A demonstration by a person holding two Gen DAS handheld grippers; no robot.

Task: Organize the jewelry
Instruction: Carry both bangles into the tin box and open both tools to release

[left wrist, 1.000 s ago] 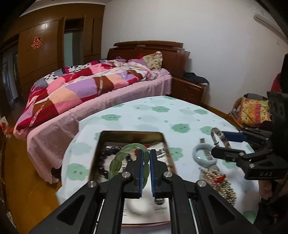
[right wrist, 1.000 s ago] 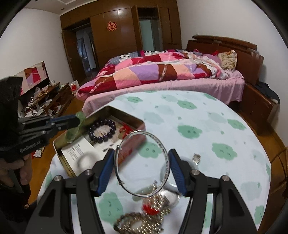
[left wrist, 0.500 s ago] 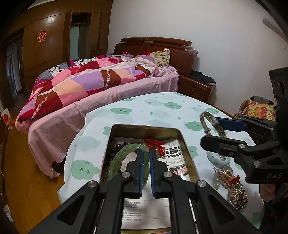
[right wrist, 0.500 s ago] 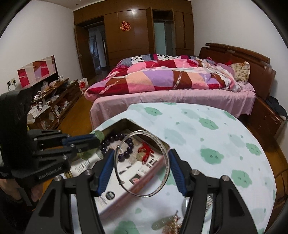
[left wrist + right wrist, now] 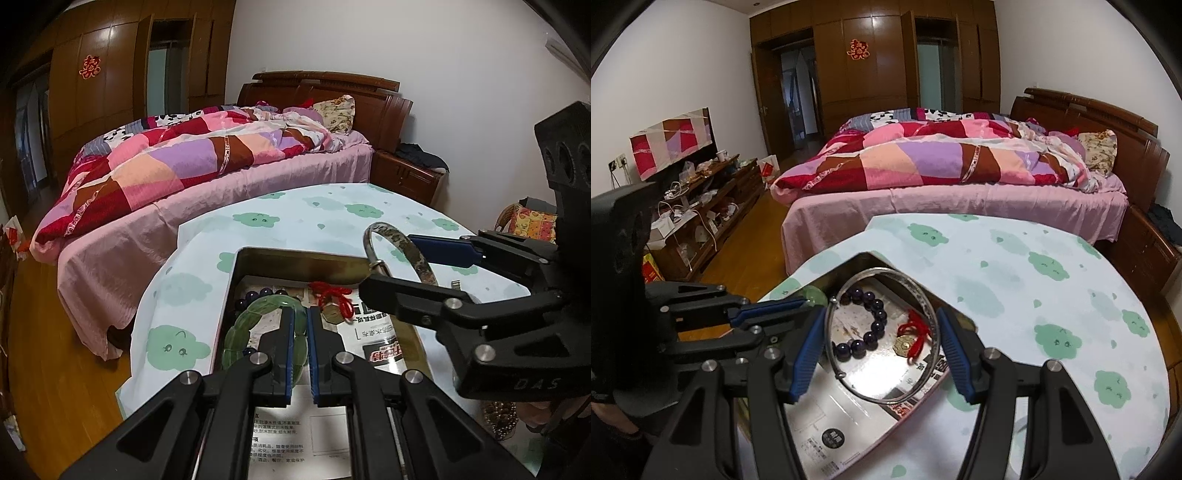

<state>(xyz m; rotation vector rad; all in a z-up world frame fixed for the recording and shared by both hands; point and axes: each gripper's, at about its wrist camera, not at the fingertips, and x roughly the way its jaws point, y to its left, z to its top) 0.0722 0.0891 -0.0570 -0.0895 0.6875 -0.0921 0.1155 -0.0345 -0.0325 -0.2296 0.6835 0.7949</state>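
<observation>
My left gripper is shut on a green jade bracelet and holds it over the metal tin on the table. My right gripper is shut on a silver bangle, held across its width above the tin. In the left wrist view the bangle hangs over the tin's far right corner. Inside the tin lie a dark purple bead bracelet, a gold coin charm on a red cord and printed paper.
The round table has a pale cloth with green clouds. A gold bead pile lies right of the tin. A bed with a patchwork quilt stands behind the table. A cluttered low cabinet is at the left.
My right gripper has carried the silver bangle left from the jewelry pile to above the tin. My left gripper has kept the green bracelet over the tin, shifting little.
</observation>
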